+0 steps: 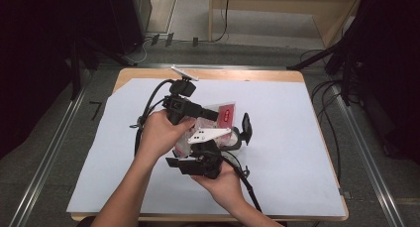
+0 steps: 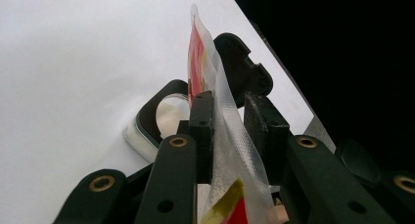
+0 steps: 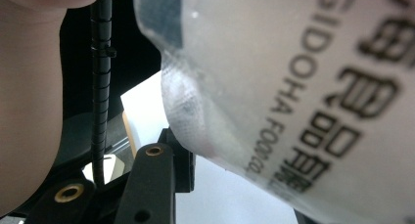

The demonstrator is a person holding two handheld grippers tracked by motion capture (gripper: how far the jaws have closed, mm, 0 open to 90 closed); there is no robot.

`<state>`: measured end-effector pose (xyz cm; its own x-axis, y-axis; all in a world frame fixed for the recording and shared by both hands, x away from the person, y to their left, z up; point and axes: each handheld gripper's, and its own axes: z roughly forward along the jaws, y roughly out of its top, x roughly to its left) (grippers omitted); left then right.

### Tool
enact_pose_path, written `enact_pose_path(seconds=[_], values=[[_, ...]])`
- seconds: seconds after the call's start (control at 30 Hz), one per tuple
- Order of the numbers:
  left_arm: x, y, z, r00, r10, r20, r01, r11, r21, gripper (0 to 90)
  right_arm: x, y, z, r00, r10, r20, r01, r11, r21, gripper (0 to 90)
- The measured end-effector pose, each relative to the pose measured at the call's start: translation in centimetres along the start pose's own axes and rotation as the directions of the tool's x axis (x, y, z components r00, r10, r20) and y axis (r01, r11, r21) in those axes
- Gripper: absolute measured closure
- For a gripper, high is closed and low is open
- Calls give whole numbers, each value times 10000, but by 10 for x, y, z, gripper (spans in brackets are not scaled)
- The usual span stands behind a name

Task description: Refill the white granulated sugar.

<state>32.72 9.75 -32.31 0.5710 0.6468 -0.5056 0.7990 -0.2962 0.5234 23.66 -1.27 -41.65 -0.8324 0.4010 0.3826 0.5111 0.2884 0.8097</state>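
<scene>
**Both grippers on one food pouch above the white sheet**

A white sheet (image 1: 297, 152) covers the wooden table, with dark floor and cables around it. Near the sheet's middle you hold a clear plastic pouch (image 1: 225, 115) with a red label between both tools. Your left gripper (image 2: 230, 121) has its jaws partly closed, with the pouch's textured seal edge between them; whether both pads press it, you cannot tell. Your right gripper (image 1: 198, 165) sits just below, the printed pouch wall against one jaw; how firmly it grips cannot be told. Two holds likely brace the pouch for opening. Its contents are unclear.
</scene>
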Motion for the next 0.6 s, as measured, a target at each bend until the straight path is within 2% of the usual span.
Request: enact_pose_path(seconds=[0.07,0.6], values=[[0,0,-1,9998,202,-49,-201,9997,142,747,0,0,0,10000,9,-27,-9,10000,-24,639],[-4,2,0,9997,204,-138,-200,9995,259,747,0,1,-1,10000,-32,-42,31,10000,-63,639]])
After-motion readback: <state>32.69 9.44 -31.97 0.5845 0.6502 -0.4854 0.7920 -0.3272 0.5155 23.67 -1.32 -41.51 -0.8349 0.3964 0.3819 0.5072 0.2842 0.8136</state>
